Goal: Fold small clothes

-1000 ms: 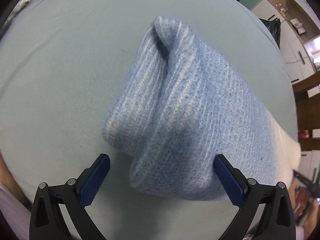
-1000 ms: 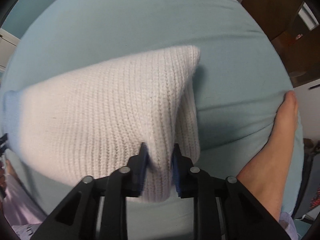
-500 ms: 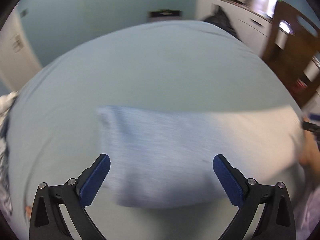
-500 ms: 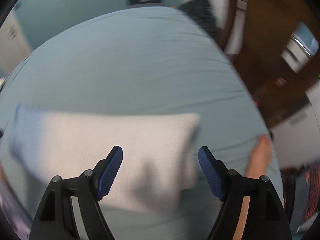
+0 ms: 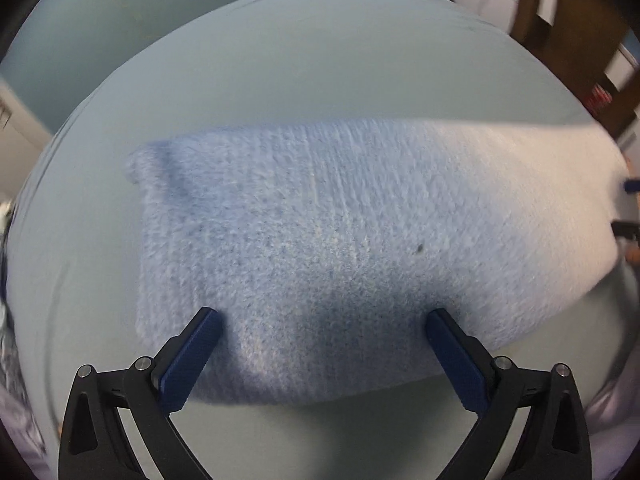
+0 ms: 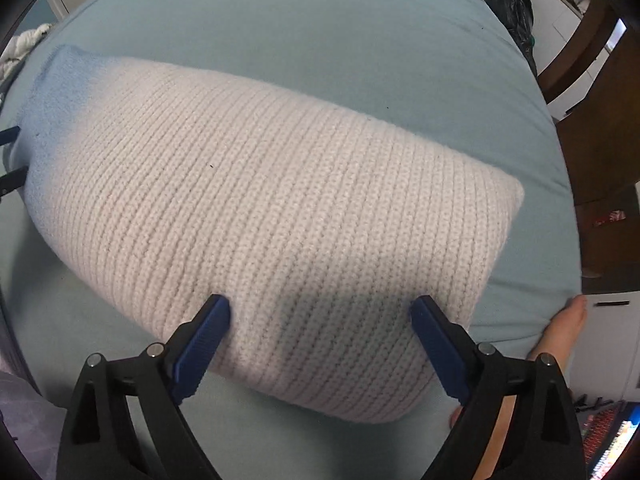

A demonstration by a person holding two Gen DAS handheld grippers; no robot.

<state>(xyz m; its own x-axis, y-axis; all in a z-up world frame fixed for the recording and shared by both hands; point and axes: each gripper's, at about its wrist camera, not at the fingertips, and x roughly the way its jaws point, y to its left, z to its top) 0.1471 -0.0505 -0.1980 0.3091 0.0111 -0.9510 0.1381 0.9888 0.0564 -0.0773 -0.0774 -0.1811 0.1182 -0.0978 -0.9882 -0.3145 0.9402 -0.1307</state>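
Observation:
A folded knit garment, pale blue at one end and cream at the other, lies flat on the light blue bed. Its blue end (image 5: 320,240) fills the left wrist view. Its cream end (image 6: 280,216) fills the right wrist view. My left gripper (image 5: 322,328) is open, fingers wide, over the near edge of the blue end. My right gripper (image 6: 320,316) is open, fingers wide, over the near edge of the cream end. Neither holds anything.
The bed sheet (image 5: 320,72) spreads beyond the garment. A wooden chair (image 5: 576,32) stands at the far right. A person's bare foot (image 6: 560,328) rests at the bed's right edge. A black bag (image 6: 508,4) and white cabinets lie beyond the bed. White cloth (image 6: 20,48) lies at far left.
The right gripper let go of the cream end and opened wide. Both grippers pulled back and swung. The garment now lies flat as a folded rectangle instead of standing up in a bunch.

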